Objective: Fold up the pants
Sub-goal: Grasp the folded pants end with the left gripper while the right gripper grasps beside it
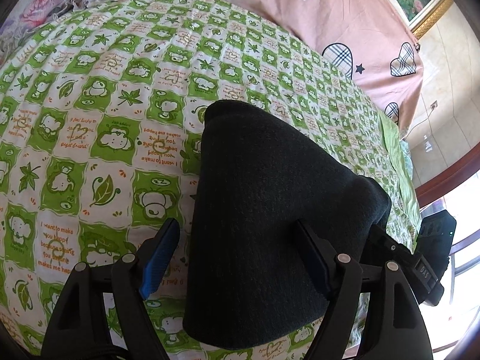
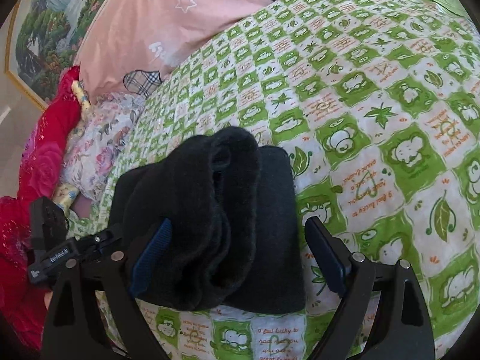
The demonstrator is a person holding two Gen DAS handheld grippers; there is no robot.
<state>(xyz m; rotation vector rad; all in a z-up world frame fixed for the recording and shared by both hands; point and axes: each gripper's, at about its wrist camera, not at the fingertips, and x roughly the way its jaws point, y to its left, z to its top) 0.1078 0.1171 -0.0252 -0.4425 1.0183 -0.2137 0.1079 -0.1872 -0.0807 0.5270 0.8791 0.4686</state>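
**Folded dark pants between my two spread grippers**

I see the pants (image 1: 270, 219), a thick, fuzzy dark bundle, at the lower centre of both views, lying on a bed (image 1: 99, 96) covered in green-and-white checked cartoon fabric. My left gripper (image 1: 237, 258) and right gripper (image 2: 237, 258) both stand wide apart, gripping nothing. A pink pillow (image 1: 339, 21) with plaid hearts lies at the top; a red floral blanket (image 2: 33, 174) lies at left.

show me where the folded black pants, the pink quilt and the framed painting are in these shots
black pants (image 1: 270, 210): left wrist view, middle of the folded dark cloth.
pink quilt (image 2: 186, 30): right wrist view, plain pink cloth below the white star.
framed painting (image 2: 51, 45): right wrist view, green trees inside the gold frame.
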